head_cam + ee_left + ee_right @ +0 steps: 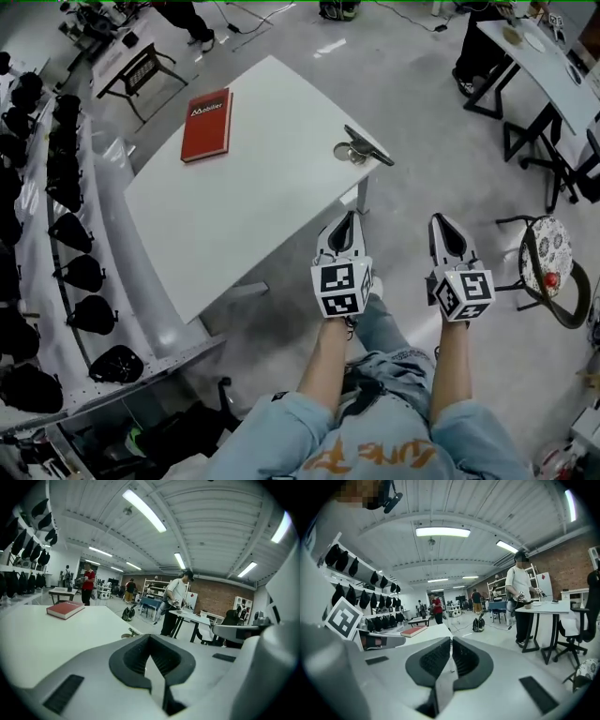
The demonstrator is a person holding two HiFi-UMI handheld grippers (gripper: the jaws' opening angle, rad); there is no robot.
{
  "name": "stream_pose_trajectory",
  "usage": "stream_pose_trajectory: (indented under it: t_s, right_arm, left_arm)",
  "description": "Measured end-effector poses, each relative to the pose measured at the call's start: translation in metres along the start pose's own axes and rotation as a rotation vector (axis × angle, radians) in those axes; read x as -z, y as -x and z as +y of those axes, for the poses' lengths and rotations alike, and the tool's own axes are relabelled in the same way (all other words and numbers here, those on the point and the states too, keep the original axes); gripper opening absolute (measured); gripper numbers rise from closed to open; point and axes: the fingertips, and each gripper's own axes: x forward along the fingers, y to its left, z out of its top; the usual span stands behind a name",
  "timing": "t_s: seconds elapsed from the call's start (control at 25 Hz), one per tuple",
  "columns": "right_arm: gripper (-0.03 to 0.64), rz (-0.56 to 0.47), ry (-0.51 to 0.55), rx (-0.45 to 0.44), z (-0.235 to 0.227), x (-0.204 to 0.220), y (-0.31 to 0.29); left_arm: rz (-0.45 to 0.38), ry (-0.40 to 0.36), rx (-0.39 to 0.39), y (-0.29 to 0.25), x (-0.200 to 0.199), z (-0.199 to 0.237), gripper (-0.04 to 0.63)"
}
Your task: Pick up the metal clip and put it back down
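The metal clip lies at the right corner of the white table, a round silver part beside a dark flat arm. In the left gripper view the clip shows small at the table's far edge. My left gripper hovers just off the table's near right edge, below the clip, jaws together and empty. My right gripper hangs beside it over the floor, shut and empty too. Both point level across the room. The left gripper and right gripper hold nothing between their pads.
A red book lies on the table's far left part. Racks of black caps line the left side. A patterned stool stands at right, and another white table behind it. A person stands at a far table.
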Motion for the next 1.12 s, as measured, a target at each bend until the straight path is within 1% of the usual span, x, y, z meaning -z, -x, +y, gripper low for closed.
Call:
stream_pose_trajectory:
  t_s: [0.16,0.32,0.4,0.52,0.68,0.8,0.96,1.12]
  right_arm:
    - [0.033,0.009,-0.007,-0.039,-0.026,-0.012,-0.043]
    - [0.034,-0.024,-0.048,-0.085,-0.042,-0.032,-0.083]
    - [0.034,-0.031,-0.059,-0.115,-0.039,-0.036,-0.096]
    - [0.034,-0.036,-0.069,-0.168,-0.025,-0.041,-0.113]
    - [0.034,-0.056,-0.038,-0.221,-0.003,-0.057,-0.128]
    - [0.034,-0.067,-0.006,-0.241,0.001,-0.063,-0.136]
    - [0.034,-0.063,0.025,-0.231,-0.006,-0.060,-0.141]
    - [0.034,-0.041,0.074,-0.224,-0.009,-0.056,-0.147]
  left_arm:
    - [0.019,-0.013,-0.031,-0.044,-0.018,0.000,0.008]
    - [0.014,-0.038,-0.068,-0.065,-0.043,0.004,0.008]
    - [0.027,-0.061,-0.086,-0.069,-0.047,0.008,0.008]
    - [0.039,-0.072,-0.120,-0.066,-0.054,0.020,0.008]
    - [0.037,-0.066,-0.138,-0.063,-0.065,0.032,0.008]
    - [0.028,-0.067,-0.138,-0.069,-0.067,0.034,0.008]
    - [0.021,-0.062,-0.121,-0.082,-0.064,0.032,0.009]
    - [0.023,-0.038,-0.112,-0.094,-0.060,0.035,0.008]
